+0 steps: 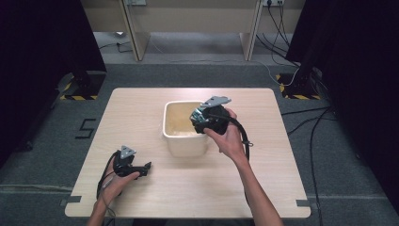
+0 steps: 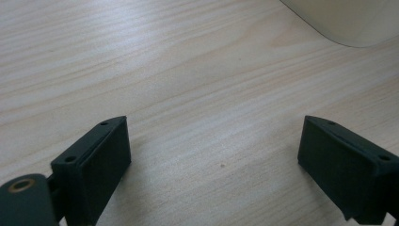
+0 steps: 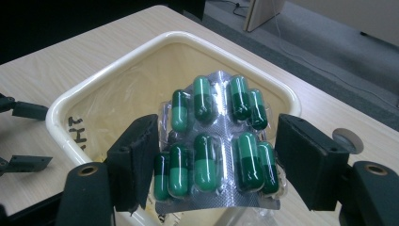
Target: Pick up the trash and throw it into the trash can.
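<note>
We've got a silver foil blister pack (image 3: 216, 155) with two-tone capsules, dark green on one half and lighter green on the other. The bin (image 3: 84, 94) under it is cream with black scribbles on its side. Pale wood-grain bench (image 1: 141, 108), black claws (image 3: 216, 155) (image 2: 214, 160), grey floor (image 1: 188, 70).

The cream bin (image 1: 184, 136) stands near the middle of the table (image 1: 141, 108) and is the one obstacle on it. Its mouth is open from above, though the right gripper (image 1: 200, 117) hangs over the bin's right rim with a blister pack of green capsules (image 3: 217, 141) clamped between its jaws. Left of the bin, bare wood runs to the table edge. Toward the near-left of the bin, the left gripper (image 1: 146, 167) rests low, jaws spread, with bare table between them.
</note>
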### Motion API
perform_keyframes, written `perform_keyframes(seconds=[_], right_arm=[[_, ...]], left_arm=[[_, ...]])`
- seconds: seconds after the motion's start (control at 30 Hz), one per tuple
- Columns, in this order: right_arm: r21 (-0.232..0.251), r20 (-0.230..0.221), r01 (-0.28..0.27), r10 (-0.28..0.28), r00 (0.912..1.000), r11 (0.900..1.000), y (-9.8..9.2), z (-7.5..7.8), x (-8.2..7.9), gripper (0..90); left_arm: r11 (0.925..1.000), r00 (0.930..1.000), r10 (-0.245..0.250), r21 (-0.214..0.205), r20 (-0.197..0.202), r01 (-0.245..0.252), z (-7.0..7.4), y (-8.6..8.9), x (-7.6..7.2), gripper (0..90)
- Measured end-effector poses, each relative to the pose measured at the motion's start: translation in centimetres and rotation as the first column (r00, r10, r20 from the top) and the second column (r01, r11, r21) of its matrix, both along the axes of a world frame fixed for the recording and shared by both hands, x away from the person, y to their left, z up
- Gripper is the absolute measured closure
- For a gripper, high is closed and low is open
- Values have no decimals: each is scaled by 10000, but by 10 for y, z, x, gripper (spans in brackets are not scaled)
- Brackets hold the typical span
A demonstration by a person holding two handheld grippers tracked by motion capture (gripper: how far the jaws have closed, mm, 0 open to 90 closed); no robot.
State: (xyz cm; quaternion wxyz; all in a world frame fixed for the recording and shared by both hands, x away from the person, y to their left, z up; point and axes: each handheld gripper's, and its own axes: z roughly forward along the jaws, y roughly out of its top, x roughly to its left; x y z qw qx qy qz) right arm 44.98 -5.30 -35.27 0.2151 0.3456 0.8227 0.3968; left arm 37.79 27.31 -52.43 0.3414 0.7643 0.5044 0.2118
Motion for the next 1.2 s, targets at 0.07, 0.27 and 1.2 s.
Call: perform_keyframes(seconds=[0.07,0.27,1.2], right_arm=[[-63,17,-61,61,10000,10000,3,0,3,321],[-93,-81,-107,107,9999,9999,13,-1,10,321],[-635,-523,-407,374,9979,9972,48,-15,41,313]], left_arm=[[10000,10000,-1,0,1,1,0,0,0,90],[10000,10000,-1,-4,-3,1,0,0,0,90],[10000,10000,-30,34,-23,30,0,0,0,90]])
